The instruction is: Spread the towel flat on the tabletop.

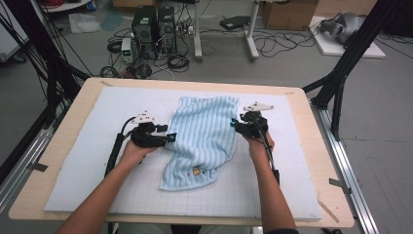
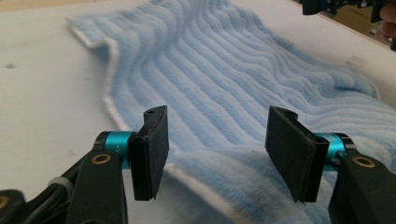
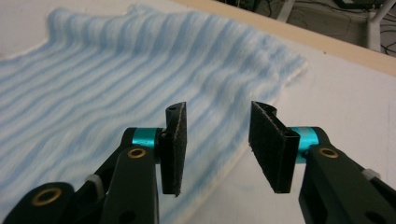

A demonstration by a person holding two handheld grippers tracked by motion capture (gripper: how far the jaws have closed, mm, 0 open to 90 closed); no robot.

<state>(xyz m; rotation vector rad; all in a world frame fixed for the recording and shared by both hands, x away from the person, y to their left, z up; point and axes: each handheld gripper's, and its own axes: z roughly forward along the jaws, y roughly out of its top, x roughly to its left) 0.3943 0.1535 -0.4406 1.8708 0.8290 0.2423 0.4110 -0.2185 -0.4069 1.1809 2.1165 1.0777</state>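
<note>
My left gripper (image 2: 212,156) is open, with nothing between its pads, just over the near edge of the blue towel (image 1: 204,139). My right gripper (image 3: 215,149) is open too, above the towel's other edge. The towel lies rumpled on the white mat (image 1: 87,146).

Obstacle: rumpled blue towel (image 1: 202,139) at worktop (image 1: 292,161) centre, between both hands. Free passage: bare worktop on every side.
</note>
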